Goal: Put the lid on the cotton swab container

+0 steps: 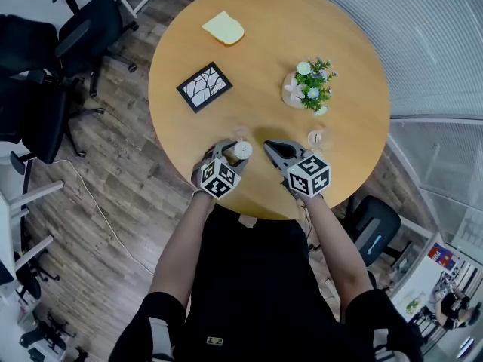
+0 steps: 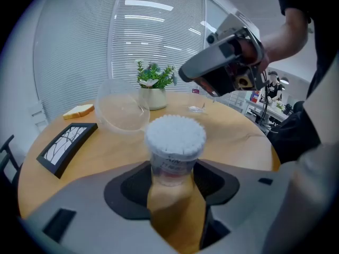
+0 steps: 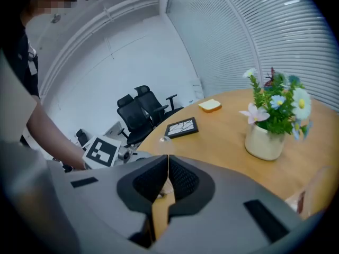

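A clear cotton swab container [image 1: 242, 151], packed with white swabs [image 2: 175, 134] and without a lid, stands upright near the round table's front edge. My left gripper [image 1: 233, 154] is shut on its lower part, one pad on each side [image 2: 172, 174]. Just beyond it the clear domed lid [image 2: 121, 110] lies on the wood [image 1: 240, 133], apart from both grippers. My right gripper [image 1: 269, 145] hovers to the right of the container, its tips together with nothing between them [image 3: 168, 160]. In the left gripper view it hangs above the table [image 2: 185, 74].
On the wooden table [image 1: 347, 66] are a black picture frame [image 1: 204, 87], a potted plant with flowers [image 1: 308, 87], a slice of bread [image 1: 223, 28] and a small clear glass [image 1: 317, 138]. Black office chairs [image 1: 68, 44] stand to the left.
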A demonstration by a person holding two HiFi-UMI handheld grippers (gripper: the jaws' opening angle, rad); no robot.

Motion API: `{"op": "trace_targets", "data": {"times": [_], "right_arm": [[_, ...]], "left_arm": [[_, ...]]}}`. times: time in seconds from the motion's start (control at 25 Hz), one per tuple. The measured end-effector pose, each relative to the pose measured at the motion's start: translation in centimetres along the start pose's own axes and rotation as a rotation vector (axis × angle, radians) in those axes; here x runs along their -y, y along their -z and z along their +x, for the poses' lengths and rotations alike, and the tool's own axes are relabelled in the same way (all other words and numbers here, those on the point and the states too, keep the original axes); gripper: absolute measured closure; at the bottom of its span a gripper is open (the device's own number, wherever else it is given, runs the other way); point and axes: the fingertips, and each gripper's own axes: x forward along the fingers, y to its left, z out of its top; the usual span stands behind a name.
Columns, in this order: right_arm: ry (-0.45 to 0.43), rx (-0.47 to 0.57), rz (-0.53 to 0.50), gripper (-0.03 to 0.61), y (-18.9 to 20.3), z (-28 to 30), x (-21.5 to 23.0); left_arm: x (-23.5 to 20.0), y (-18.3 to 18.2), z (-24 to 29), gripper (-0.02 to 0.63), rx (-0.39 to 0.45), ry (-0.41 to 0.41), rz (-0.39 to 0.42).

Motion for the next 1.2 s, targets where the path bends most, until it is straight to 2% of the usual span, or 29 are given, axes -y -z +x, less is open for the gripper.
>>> {"op": "trace_targets", "data": {"times": [0.12,0.32,0.64,0.92,1.2], "right_arm": [[-0.048,-0.015,0.002,0.574,-1.7,1.7,0.6],[-0.136,0.022,0.170,0.574,-4.8,3.8,1.8],[-0.210,-0.019,0.298,0.574,-5.8,6.9,2.7],[-0.237,-0.102,0.316,0.574,-4.9,9.2,1.8],[-0.282,-0.118,0.306,0.574,-4.7,9.3,0.4]], "left_arm": [[0.1,0.0,0.0,0.362,0.000,0.001,0.000],[0.1,0.0,0.0,0.362,-0.004,0.002,-0.002],[0.2,0.0,0.0,0.362,-0.005,-0.006,0.002],[0.1,0.1,0.1,0.362,-0.006,-0.009,0.005],[0.1,0.1,0.0,0.362,-0.006,-0.013,0.010]]}}
